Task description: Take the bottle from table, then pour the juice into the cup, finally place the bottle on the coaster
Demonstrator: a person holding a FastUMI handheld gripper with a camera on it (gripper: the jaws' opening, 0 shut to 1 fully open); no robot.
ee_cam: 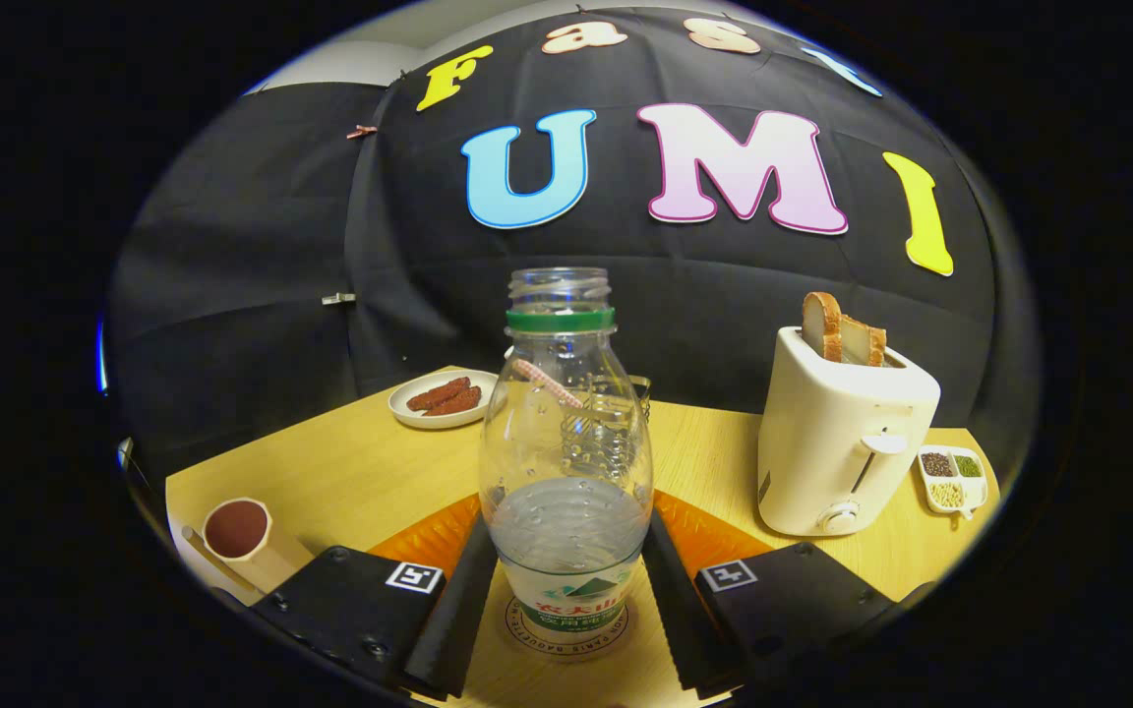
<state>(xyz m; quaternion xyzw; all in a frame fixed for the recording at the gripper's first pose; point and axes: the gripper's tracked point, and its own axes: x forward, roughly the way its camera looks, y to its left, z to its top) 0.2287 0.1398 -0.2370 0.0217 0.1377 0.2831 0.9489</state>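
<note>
A clear plastic bottle (566, 462) with a green neck ring and no cap stands upright between my fingers. It is about a third full of clear liquid. Its base rests on a round wooden coaster (527, 621) with print around the rim. My gripper (566, 600) is shut on the bottle's lower body, with the left finger (458, 600) and right finger (677, 605) pressed against its sides. A beige cup (242, 539) holding dark reddish liquid stands to the left, beside the left finger.
An orange mat (429, 536) lies under the coaster on the wooden table (350, 462). A white toaster (842, 442) with bread slices stands at the right, next to a small dish of grains (952, 477). Behind the bottle are a plate of sausages (444, 398) and a wire rack.
</note>
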